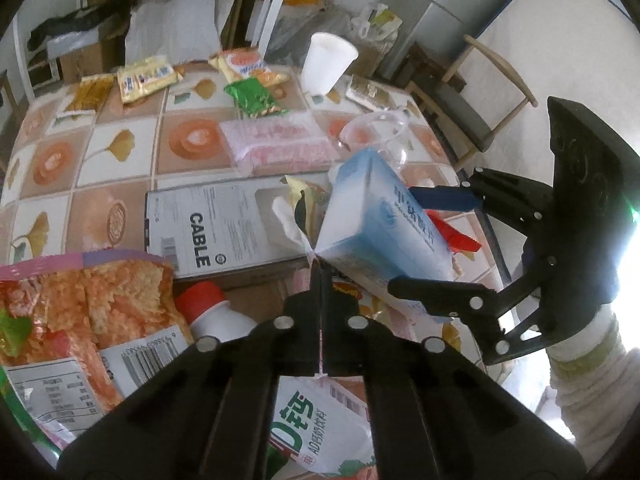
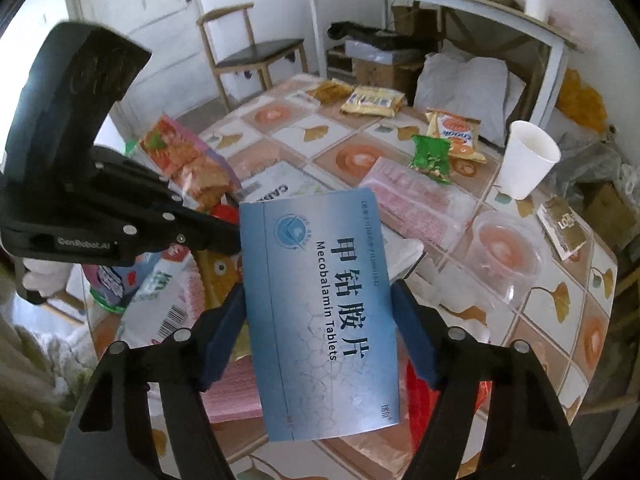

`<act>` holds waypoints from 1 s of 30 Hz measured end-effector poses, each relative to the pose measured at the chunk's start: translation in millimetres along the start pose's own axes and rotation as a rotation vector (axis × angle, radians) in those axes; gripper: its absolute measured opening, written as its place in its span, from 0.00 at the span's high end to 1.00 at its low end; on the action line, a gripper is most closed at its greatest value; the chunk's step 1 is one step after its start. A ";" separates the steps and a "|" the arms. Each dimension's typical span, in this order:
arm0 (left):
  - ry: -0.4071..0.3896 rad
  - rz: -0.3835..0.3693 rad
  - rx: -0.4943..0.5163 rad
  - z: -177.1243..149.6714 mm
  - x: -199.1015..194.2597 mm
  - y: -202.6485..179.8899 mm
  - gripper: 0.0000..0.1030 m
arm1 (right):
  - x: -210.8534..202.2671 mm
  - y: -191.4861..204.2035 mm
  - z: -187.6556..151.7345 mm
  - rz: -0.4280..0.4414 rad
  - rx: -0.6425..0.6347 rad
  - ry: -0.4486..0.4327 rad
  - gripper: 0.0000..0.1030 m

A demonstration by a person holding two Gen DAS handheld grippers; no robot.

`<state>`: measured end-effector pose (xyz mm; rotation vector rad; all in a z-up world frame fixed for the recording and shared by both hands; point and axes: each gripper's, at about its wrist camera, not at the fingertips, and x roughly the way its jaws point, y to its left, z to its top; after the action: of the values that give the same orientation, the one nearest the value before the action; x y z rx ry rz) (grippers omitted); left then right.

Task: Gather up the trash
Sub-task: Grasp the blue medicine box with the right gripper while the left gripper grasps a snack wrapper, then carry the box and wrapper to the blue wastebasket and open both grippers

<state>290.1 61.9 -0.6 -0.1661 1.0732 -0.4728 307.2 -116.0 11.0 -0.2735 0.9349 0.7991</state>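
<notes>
Tablet box: you have it raised over the table, between the right gripper's fingers.
Left gripper: closed at the box's lower corner.
Paper cup: upright, far side.
Clear bowl: nearer than the cup.
Cable card: flat, left of the box.
Bottle: below it.

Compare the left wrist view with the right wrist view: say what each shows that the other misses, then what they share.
Only the left wrist view shows the left gripper head-on with its jaws shut, the white bottle with a red cap beside it, and the grey fridge. Only the right wrist view shows the printed face of the blue tablet box, reading Mecobalamin Tablets, and the white door. Both show the box between the right gripper's blue pads, the white paper cup and the CABLE box.
</notes>
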 end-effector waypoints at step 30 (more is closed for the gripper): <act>-0.351 -0.124 0.193 -38.9 -82.2 -175.6 1.00 | -222.5 -9.5 -151.0 -0.103 0.528 -0.501 0.31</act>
<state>173.1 -53.6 109.3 -0.1391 0.6719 -0.6302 146.4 -312.5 99.9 0.3272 0.6185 0.4666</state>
